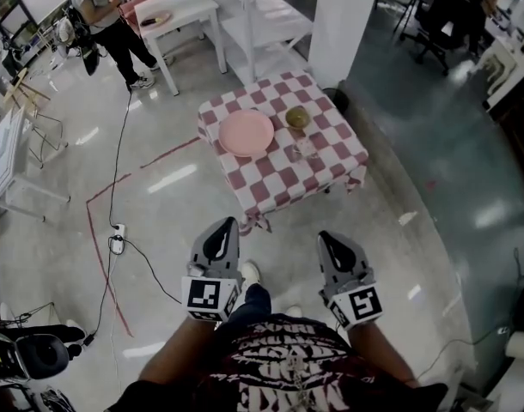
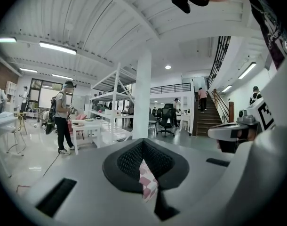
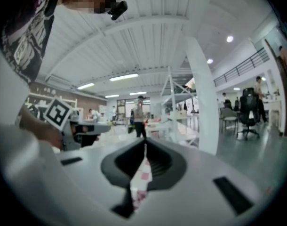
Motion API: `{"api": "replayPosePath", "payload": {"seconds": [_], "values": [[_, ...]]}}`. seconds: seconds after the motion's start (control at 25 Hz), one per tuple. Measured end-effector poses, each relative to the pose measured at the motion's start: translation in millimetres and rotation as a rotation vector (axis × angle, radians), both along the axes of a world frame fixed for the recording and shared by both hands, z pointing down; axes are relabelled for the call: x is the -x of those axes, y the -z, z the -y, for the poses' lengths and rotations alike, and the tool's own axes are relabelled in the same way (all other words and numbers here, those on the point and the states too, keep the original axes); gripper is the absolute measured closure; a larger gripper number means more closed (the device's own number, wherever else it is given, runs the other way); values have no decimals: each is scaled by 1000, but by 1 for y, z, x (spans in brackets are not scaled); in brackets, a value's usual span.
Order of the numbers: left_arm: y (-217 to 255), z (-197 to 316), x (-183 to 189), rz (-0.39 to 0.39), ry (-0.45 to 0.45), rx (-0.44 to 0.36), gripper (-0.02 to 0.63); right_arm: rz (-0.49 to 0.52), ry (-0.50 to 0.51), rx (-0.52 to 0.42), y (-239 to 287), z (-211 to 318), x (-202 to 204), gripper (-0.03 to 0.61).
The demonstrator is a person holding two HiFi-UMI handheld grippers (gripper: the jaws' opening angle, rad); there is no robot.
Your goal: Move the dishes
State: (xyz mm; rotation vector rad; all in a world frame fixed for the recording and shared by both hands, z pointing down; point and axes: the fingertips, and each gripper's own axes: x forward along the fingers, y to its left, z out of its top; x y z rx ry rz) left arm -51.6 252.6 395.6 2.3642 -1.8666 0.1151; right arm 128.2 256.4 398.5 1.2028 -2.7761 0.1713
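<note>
Both grippers sit close to the body, left gripper (image 1: pixel 221 234) beside right gripper (image 1: pixel 335 247), jaws shut on nothing. Reads as a carry pose, not yet at the dishes. Pink plate (image 1: pixel 246 132) is well ahead of the left gripper on the checked table (image 1: pixel 279 183). Bowl (image 1: pixel 297 117) and glass (image 1: pixel 301 148) are ahead, between both. Plate lies flat, face up; round, so no long axis.

white pillar (image 1: pixel 348 24) | white side table (image 1: pixel 193 7) | standing person (image 1: pixel 103 20) | red floor tape (image 1: pixel 167 155) | office chair (image 1: pixel 447 15)
</note>
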Motion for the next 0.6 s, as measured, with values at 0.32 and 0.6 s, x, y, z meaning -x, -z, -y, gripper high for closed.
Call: {"api": "replayPosePath", "payload": {"seconds": [0.32, 0.6], "values": [[15, 26, 4, -9, -53, -44, 588, -10, -29, -11, 10, 18, 9, 543], [23, 44, 22, -31, -87, -68, 588, -41, -50, -52, 27, 36, 32, 543]]}}
